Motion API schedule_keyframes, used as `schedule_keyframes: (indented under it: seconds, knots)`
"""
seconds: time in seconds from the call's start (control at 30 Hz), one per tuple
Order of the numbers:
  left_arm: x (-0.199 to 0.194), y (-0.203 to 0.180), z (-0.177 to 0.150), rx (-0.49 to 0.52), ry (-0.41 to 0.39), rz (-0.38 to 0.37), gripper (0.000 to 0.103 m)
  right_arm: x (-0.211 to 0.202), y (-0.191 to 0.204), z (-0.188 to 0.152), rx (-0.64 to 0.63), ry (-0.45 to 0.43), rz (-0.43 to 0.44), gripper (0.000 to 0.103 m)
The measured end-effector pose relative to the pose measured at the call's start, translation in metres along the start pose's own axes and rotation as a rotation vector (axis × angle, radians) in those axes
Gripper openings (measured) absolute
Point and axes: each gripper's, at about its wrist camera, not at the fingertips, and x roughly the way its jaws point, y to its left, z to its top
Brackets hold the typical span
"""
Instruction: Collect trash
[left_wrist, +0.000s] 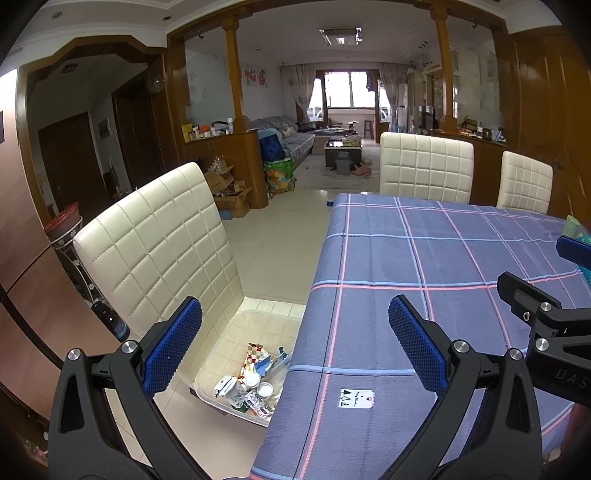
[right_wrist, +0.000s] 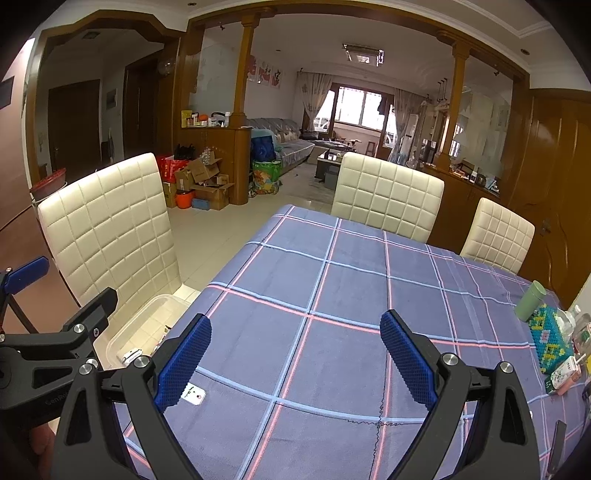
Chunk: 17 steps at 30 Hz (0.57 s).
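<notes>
A clear plastic bin (left_wrist: 221, 369) stands on the seat of a cream chair (left_wrist: 159, 243) beside the table; it holds several pieces of trash (left_wrist: 255, 380): wrappers, a small carton, a round lid. My left gripper (left_wrist: 295, 347) is open and empty, above the table edge and the bin. My right gripper (right_wrist: 295, 354) is open and empty over the plaid tablecloth (right_wrist: 351, 288). The bin (right_wrist: 147, 325) also shows at the left of the right wrist view. A small white tag (left_wrist: 356, 398) lies on the cloth, also in the right wrist view (right_wrist: 194, 395).
At the table's right edge stand a green cup (right_wrist: 530, 301), a beaded box (right_wrist: 548, 339), bottles (right_wrist: 576, 328) and a small carton (right_wrist: 563, 376). Two more cream chairs (right_wrist: 388, 195) stand at the far side. Cardboard boxes (right_wrist: 207, 181) sit on the floor beyond.
</notes>
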Motion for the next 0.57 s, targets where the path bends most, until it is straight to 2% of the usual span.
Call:
schedule_keyframes:
  seconds: [0.27, 0.43, 0.57]
  knots:
    - [0.0031, 0.0004, -0.0003, -0.008, 0.026, -0.034, 0.1, 0.003, -0.0016, -0.0018, 0.003, 0.002, -0.001, 0.09]
    - [0.0076, 0.0012, 0.0, -0.015, 0.05, 0.002, 0.1, 0.0031, -0.0029, -0.0028, 0.006, 0.006, 0.002, 0.09]
    - [0.0087, 0.0036, 0.0001, -0.023, 0.056, -0.009, 0.1, 0.0035, -0.0038, -0.003, 0.005, 0.008, 0.001, 0.09]
